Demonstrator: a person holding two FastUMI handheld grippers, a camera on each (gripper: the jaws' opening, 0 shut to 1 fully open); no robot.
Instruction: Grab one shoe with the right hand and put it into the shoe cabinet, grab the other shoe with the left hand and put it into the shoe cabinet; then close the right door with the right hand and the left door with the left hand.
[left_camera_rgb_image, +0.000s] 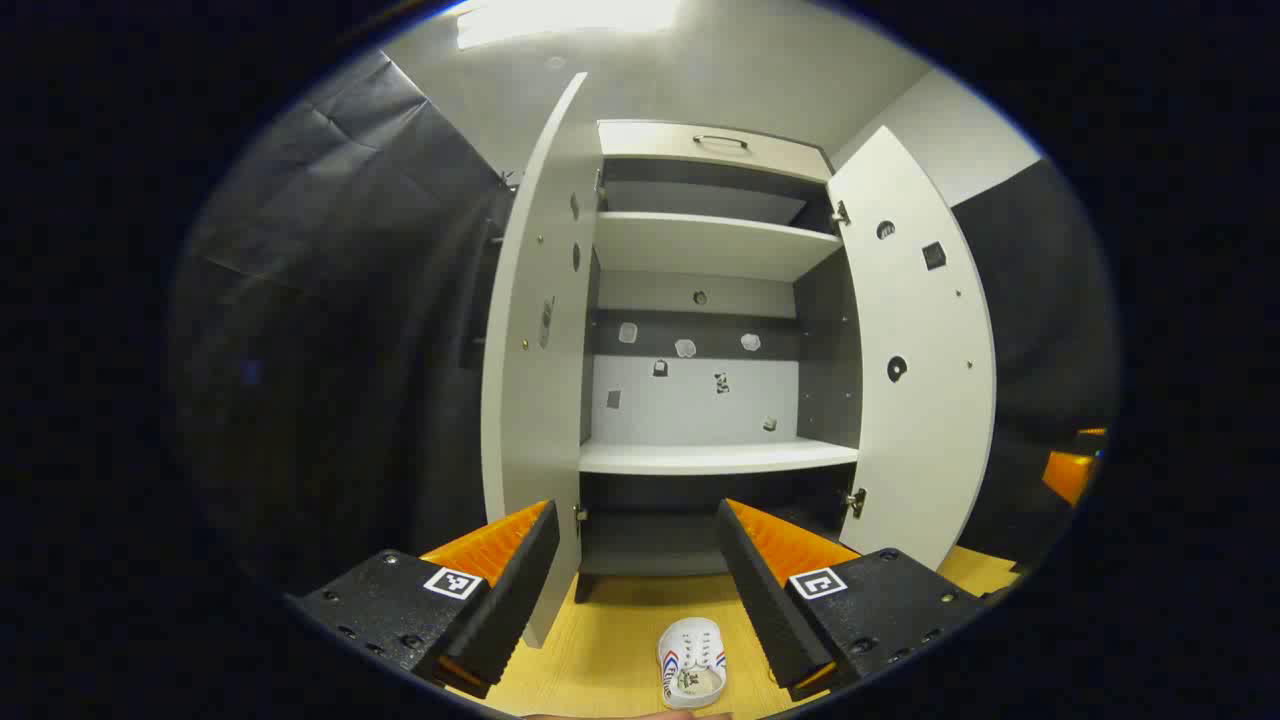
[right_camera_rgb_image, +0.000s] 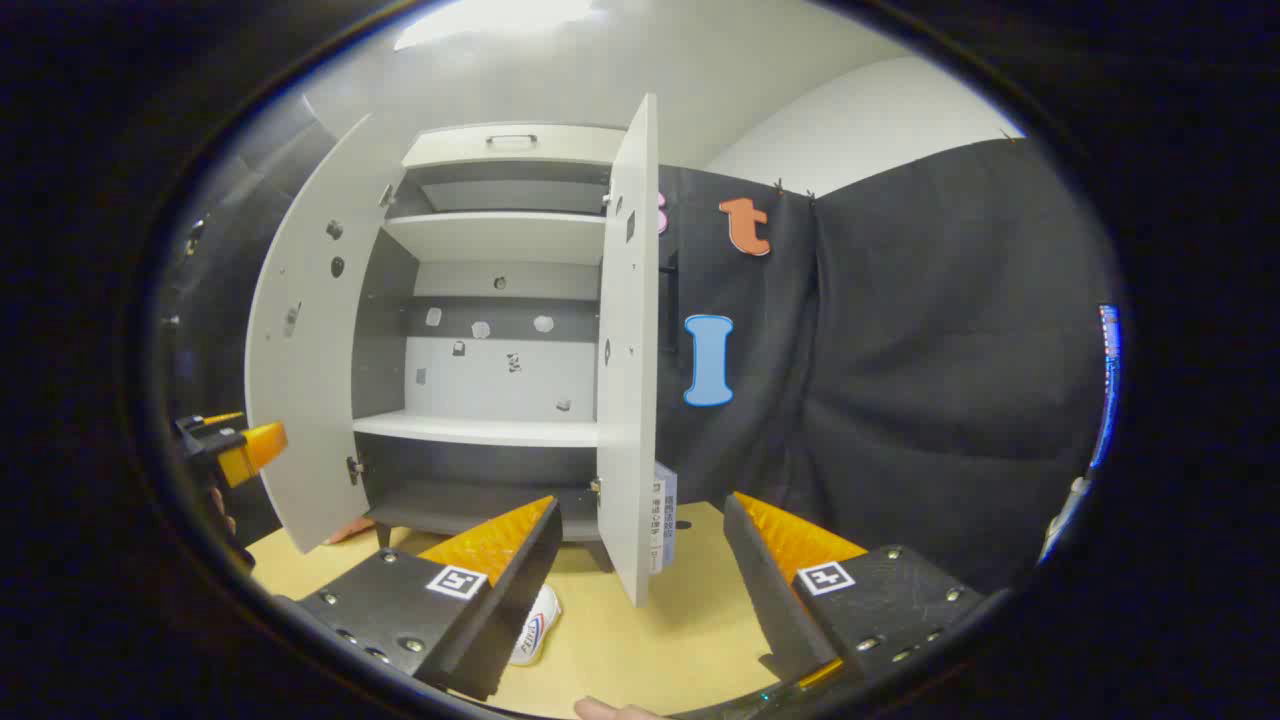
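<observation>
We hold the left gripper (left_camera_rgb_image: 640, 560) with its fingers wide apart and nothing between them, facing the open shoe cabinet (left_camera_rgb_image: 715, 455), while a white shoe (left_camera_rgb_image: 692, 662) lies on the wooden floor (left_camera_rgb_image: 600, 650) just below. Our right gripper (right_camera_rgb_image: 640, 555) is spread and empty too, facing the right door (right_camera_rgb_image: 628, 350). A white shoe (right_camera_rgb_image: 532, 625) shows partly behind its left finger, perhaps the same one.

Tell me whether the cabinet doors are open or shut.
Open. The left door and right door both swing outward, exposing the bare shelves inside.
</observation>
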